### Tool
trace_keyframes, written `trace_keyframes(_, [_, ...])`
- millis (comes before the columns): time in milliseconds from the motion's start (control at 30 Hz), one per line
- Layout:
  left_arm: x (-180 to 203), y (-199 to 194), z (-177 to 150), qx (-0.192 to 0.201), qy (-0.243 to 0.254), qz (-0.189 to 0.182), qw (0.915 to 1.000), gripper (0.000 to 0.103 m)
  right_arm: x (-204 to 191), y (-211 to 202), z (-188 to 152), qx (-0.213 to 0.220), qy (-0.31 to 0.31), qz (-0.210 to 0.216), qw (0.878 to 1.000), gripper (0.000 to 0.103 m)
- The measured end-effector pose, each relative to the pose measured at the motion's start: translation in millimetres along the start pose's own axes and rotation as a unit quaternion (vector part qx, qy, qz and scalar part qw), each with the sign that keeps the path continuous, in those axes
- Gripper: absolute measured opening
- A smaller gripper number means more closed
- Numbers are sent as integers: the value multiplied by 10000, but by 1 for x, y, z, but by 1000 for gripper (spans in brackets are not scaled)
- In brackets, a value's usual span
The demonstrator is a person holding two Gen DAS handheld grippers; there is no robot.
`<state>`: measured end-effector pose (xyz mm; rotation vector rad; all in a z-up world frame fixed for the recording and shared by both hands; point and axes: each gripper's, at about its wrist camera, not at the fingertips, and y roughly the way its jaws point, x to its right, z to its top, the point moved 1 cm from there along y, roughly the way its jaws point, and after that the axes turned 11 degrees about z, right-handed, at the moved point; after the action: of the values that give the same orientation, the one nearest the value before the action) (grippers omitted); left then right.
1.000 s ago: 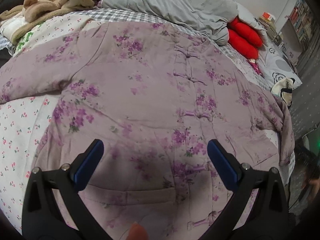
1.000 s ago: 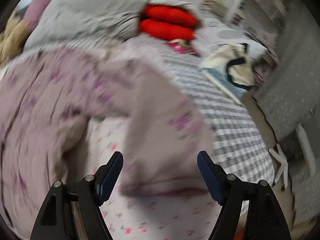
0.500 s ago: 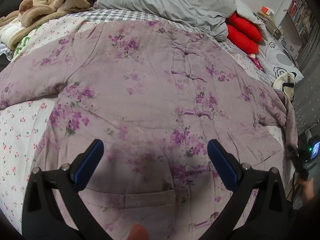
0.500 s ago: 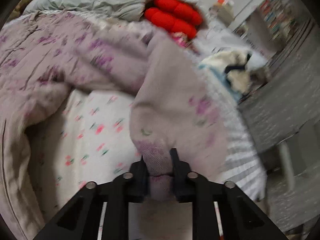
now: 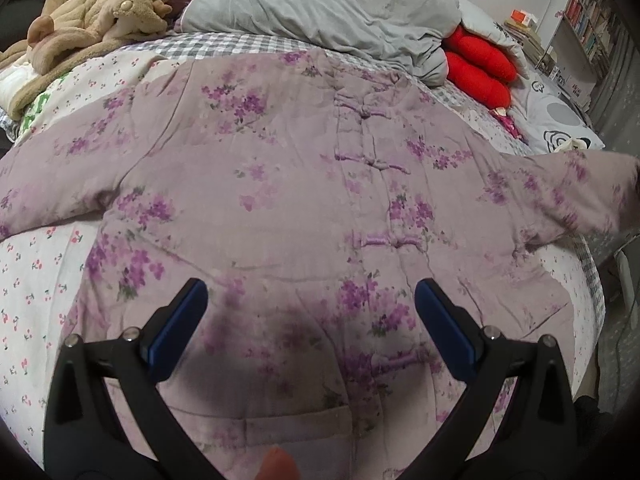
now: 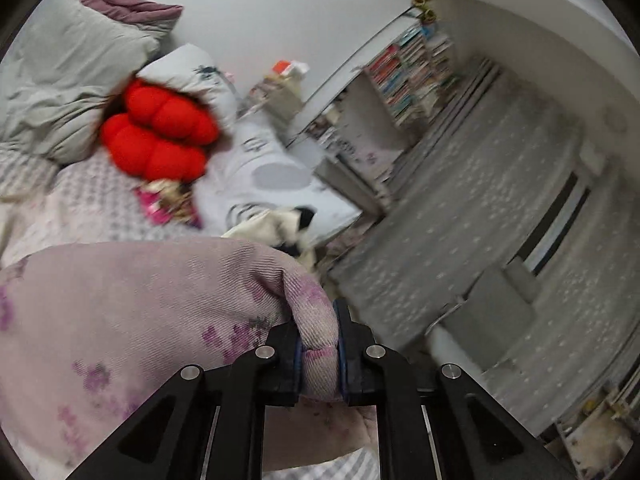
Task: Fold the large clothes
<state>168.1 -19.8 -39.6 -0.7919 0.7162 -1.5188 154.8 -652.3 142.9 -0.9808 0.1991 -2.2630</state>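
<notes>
A lilac padded jacket [image 5: 280, 184] with purple flowers and knot buttons lies spread front-up on the bed. My left gripper [image 5: 310, 320] is open and empty, hovering over the jacket's lower front near the hem. The jacket's right sleeve [image 5: 576, 196] is lifted off the bed and stretched out to the right. My right gripper [image 6: 318, 354] is shut on the cuff of that sleeve [image 6: 160, 304], which drapes away to the left of it.
A grey duvet [image 5: 332, 8], a beige plush toy [image 5: 100, 12] and a red cushion [image 5: 480, 68] lie at the head of the bed. A white patterned pillow [image 6: 264, 176] lies at the bed's right edge. Bookshelves [image 6: 408, 72] and grey carpet [image 6: 480, 220] lie beyond.
My right gripper closed on the sleeve cuff and lifted it up and out to the right. The left gripper stayed open over the hem.
</notes>
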Motion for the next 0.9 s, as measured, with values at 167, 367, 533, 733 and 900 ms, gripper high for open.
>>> trace_keyframes(167, [0,6,-2,82,-4,-109,9999,103,-15,49,32,-20,-126,-269,9996,12])
trace_keyframes(367, [-3,15,-14,6,96,-63,9999,103,-48,130,18,-356,-347,-331,9982,13])
trace_keyframes(533, [-2,14,-23,92,317,110,9994,103,-78,212,-52,-1489,-350,-124,9882,30])
trace_keyframes(733, [26,13,-15,222,979,166,9948,103,-60,219,-88,-1739,260,652,9823,61])
trace_keyframes(900, [80,24,11,40,1338,-434,9901,103,4,215,-91,-1658,2028,2244,9386,71])
